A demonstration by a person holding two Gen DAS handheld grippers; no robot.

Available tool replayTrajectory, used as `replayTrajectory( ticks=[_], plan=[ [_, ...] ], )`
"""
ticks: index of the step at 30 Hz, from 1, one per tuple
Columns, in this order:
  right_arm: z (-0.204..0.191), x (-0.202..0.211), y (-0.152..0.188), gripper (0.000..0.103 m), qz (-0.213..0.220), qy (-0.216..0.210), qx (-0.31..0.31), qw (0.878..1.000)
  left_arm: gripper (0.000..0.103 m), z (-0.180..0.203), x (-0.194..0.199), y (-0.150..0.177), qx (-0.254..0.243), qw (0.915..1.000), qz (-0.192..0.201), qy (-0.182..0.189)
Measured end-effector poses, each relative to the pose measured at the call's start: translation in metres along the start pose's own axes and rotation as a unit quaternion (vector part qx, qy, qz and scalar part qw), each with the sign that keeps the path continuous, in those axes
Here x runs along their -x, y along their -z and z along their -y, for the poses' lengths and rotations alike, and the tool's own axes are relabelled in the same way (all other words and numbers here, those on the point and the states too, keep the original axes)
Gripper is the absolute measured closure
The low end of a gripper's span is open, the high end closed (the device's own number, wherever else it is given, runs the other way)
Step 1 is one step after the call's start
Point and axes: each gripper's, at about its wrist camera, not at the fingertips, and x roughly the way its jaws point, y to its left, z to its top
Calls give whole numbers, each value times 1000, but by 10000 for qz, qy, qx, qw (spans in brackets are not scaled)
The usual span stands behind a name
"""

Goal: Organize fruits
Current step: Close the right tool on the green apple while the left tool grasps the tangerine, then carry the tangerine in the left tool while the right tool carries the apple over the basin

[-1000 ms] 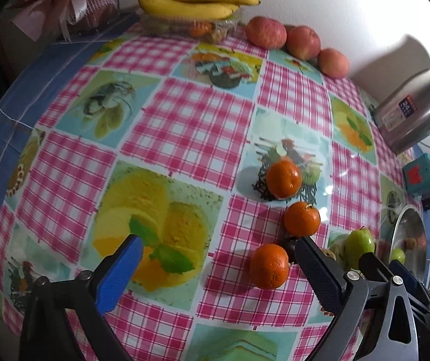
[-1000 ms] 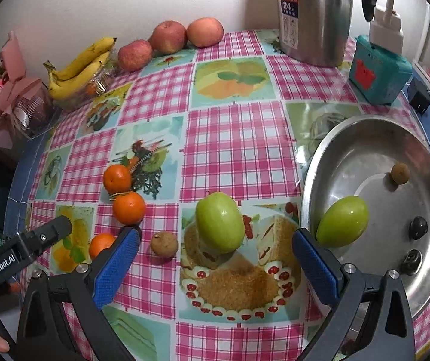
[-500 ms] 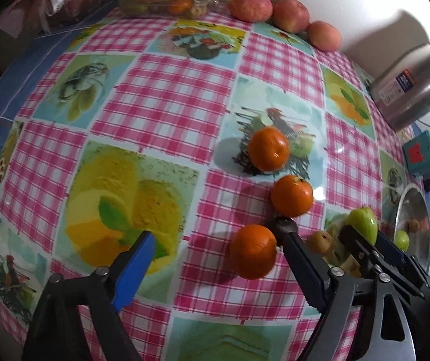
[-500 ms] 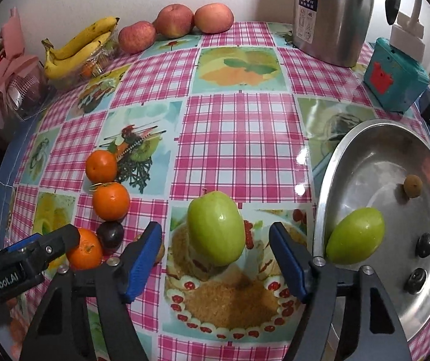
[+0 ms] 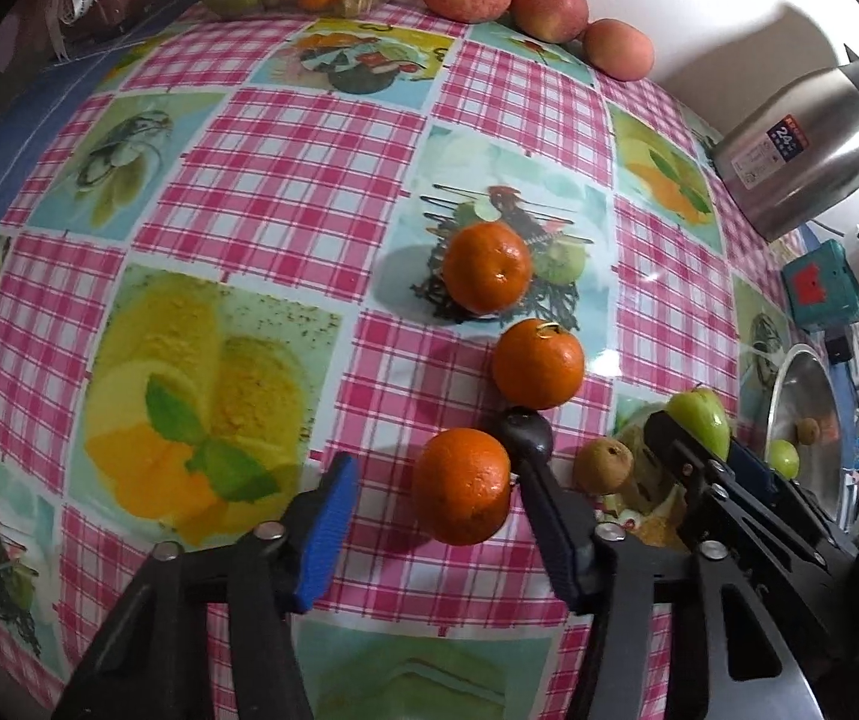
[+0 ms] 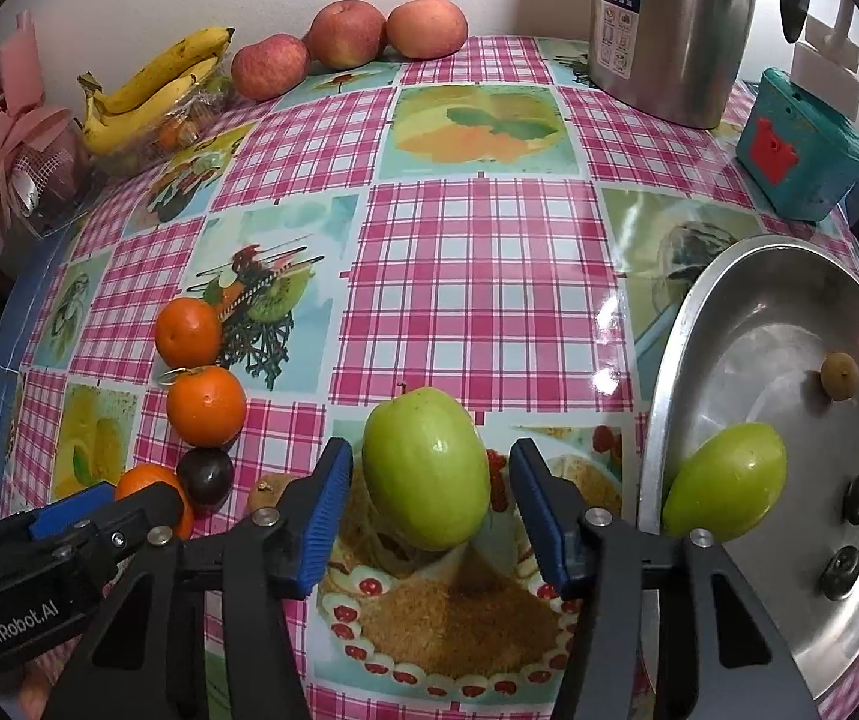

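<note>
Blue pads on the right tool (image 6: 426,525) stand either side of a green fruit (image 6: 426,468) on the desk (image 6: 477,276), and its jaws are closing; a thin gap shows on each side, so the pads do not yet press on it. To the right of this tool lies a steel pan (image 6: 669,372) holding a second green fruit (image 6: 726,483), a small brown fruit (image 6: 839,375) and two dark round ones.

The left tool (image 5: 438,516) is closing too, around the nearest orange (image 5: 464,493). Its right pad sits against or just beside the fruit's right side, while the left pad (image 5: 330,531) stands clear of it with desk showing between. A dark plum (image 5: 526,433) lies just past the right finger's tip, touching or nearly touching it, and a small brown fruit (image 5: 603,466) lies to that tool's right. Beyond the tool two more oranges (image 5: 538,363) sit in a row leading away.
</note>
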Motion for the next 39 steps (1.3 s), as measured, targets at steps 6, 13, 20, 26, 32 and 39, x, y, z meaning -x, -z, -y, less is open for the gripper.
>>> replayTrajectory(
  ticks=[6,13,20,26,32,39],
  plan=[
    [1,0,0,60,14,-70,-12,10000,64,5,-2,-1,-54,9999,-46,141],
    [0,0,1,61,10,-105,-25,9999,66,7,-2,-1,-126,9998,-30,129],
    [1,1,1,61,-18,-125,-67,9999,67,5,0,1,-132,9998,-28,137],
    [2,3,2,61,-67,-173,-190,9996,67,5,0,0,-112,9998,-28,147],
    [4,6,6,62,-214,-309,-375,9986,67,4,0,0,-90,9998,-32,159],
    [5,15,19,62,-471,-386,-558,9966,67,5,0,1,-94,9999,-15,133]
  ],
)
